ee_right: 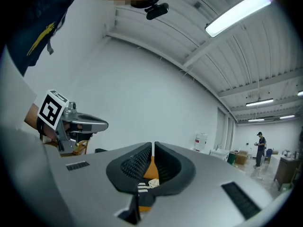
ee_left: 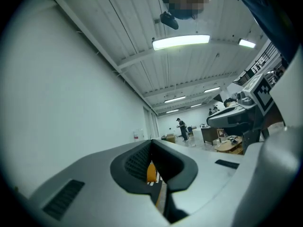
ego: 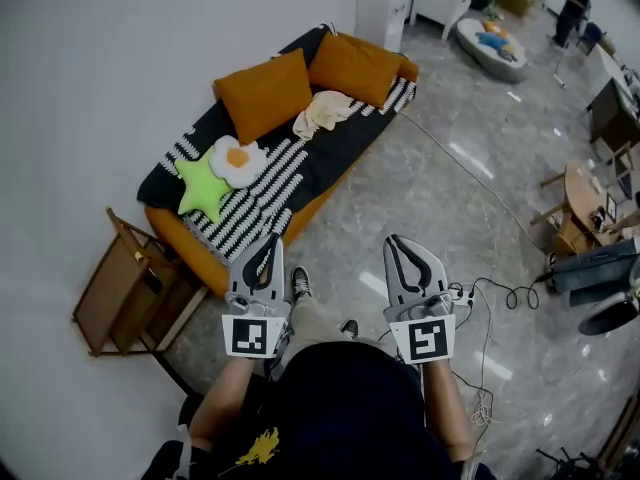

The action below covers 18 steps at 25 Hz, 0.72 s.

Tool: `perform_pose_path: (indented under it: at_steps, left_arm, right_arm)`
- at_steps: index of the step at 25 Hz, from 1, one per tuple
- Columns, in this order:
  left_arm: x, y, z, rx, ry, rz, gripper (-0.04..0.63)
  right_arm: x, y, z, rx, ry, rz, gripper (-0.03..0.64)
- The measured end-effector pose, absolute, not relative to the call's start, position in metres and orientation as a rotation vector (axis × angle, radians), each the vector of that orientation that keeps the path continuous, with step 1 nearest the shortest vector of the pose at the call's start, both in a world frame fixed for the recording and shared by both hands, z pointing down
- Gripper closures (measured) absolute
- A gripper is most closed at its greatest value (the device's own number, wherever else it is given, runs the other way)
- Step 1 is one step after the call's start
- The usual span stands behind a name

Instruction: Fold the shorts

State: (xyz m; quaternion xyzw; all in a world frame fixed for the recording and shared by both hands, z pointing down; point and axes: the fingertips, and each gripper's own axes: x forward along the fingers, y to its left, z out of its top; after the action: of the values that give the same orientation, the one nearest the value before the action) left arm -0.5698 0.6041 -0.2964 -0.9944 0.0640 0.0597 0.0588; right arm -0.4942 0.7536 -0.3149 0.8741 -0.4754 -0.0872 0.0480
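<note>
The shorts [ego: 325, 111], a crumpled cream cloth, lie on the black-and-white striped sofa [ego: 270, 183] in front of two orange cushions [ego: 265, 93]. Both grippers are held level in front of the person, well short of the sofa and apart from the shorts. My left gripper [ego: 272, 240] is shut with nothing in it; in the left gripper view its jaws [ee_left: 151, 143] meet at the tip. My right gripper [ego: 393, 240] is also shut and empty, its tips [ee_right: 153, 145] closed together in the right gripper view. The person's shoes stand on the floor between the grippers.
A green star pillow [ego: 203, 185] and an egg-shaped pillow [ego: 238, 160] lie on the sofa's near end. A wooden side table [ego: 125, 293] stands at its left. A cable [ego: 490, 298] trails over the grey floor at right. Desks, chairs and a person [ego: 573, 3] are farther off.
</note>
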Motion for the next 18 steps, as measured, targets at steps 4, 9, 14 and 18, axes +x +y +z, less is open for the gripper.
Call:
perform_pose_path:
  at_steps: [4,9,14,18]
  left_arm:
    - [-0.582,0.615,-0.296,-2.956,0.098,0.145,0.581]
    - [-0.585,0.607,-0.304,-2.999,0.112,0.193,0.577]
    - [-0.570,0.614,-0.310,-3.025,0.013,0.209,0.472]
    - [-0.554,0.620,-0.301,-2.988,-0.068,0.121,0.352]
  right_arm:
    - [-0.495,0.773,-0.316,2.684,-1.438,-0.242,0.584]
    - [-0.499,0.787,-0.331,2.732,-1.441,-0.225,0.575]
    - [-0.490,0.796,-0.332,2.750,-1.411,-0.220,0.546]
    - [-0.477,0.800,-0.320,2.774,-1.380,-0.148,0.493]
